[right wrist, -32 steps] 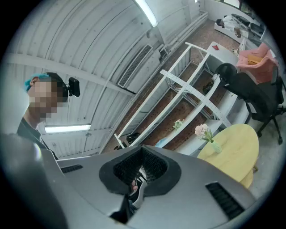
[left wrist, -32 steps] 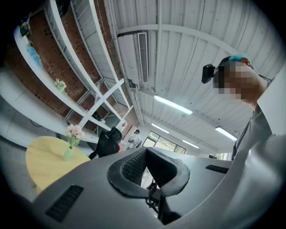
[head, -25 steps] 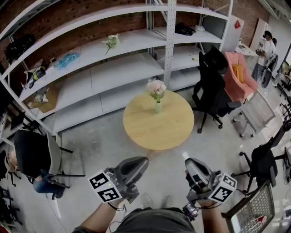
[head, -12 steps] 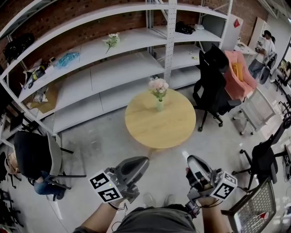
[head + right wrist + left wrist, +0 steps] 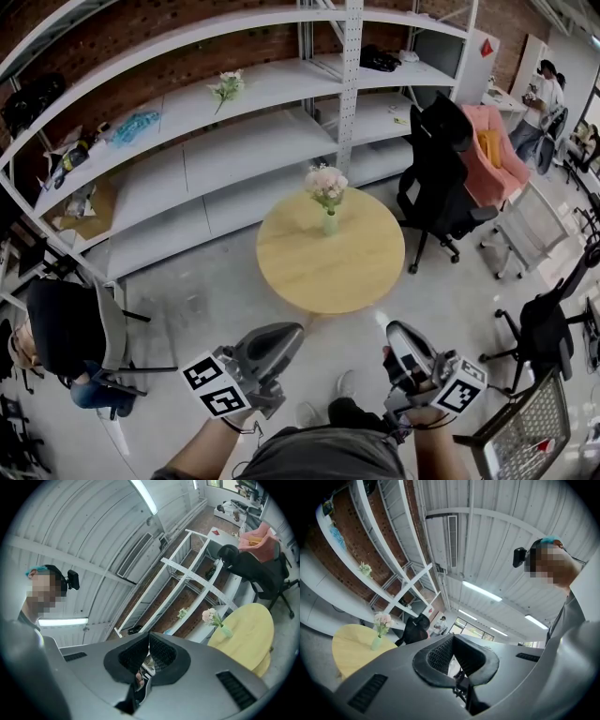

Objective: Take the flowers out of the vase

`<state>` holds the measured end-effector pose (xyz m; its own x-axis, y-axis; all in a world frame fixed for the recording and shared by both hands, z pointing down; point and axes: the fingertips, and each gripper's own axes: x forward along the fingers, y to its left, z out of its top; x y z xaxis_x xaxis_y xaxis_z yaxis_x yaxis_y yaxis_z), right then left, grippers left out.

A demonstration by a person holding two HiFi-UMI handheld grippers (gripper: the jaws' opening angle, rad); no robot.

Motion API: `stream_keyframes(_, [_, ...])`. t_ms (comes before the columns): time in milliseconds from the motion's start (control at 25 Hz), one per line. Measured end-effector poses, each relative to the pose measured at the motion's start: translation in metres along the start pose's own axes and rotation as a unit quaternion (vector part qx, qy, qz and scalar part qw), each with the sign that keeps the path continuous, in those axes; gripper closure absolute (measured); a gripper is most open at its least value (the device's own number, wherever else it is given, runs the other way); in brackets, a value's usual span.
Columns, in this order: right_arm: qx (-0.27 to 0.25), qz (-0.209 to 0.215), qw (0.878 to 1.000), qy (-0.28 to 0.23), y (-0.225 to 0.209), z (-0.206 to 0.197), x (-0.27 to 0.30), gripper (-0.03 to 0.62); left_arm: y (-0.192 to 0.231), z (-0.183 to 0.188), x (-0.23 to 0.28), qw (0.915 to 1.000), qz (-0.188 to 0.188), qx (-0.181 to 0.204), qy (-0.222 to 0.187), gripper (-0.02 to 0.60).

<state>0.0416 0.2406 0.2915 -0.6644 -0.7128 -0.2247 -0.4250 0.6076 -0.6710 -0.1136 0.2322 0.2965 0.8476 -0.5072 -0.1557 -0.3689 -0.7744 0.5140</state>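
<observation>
Forward, left tongs (image 5: 296, 329), right tongs (image 5: 395, 330), both closed

Round wooden worktop (image 5: 333, 272) stands on the floor (image 5: 202, 300); vase (image 5: 329, 224) with flowers (image 5: 325, 181) at worktop's 12 o'clock.

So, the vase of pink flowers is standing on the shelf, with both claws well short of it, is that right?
No: the head view shows the vase of pink flowers standing on the round table, not the shelf. The left claw and right claw are well short of it.
</observation>
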Motion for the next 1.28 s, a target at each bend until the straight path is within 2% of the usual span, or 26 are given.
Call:
stream_keyframes(280, [0.009,0.003,1.000,0.006,-0.059,0.033,0.020,0.580,0.041,0.002,0.044,0.9997,0.026,-0.001,0.000,0.572])
stream_keyframes(840, [0.045,0.051,0.996,0.054,-0.176,0.102,0.089,0.580,0.120,0.019,0.154,0.9955,0.094,0.010,-0.008,0.572])
stream_keyframes(1280, [0.056,0.058,0.995,0.064,-0.229,0.132,0.117,0.580,0.156,0.035,0.203,0.9939,0.108,0.019,-0.007,0.572])
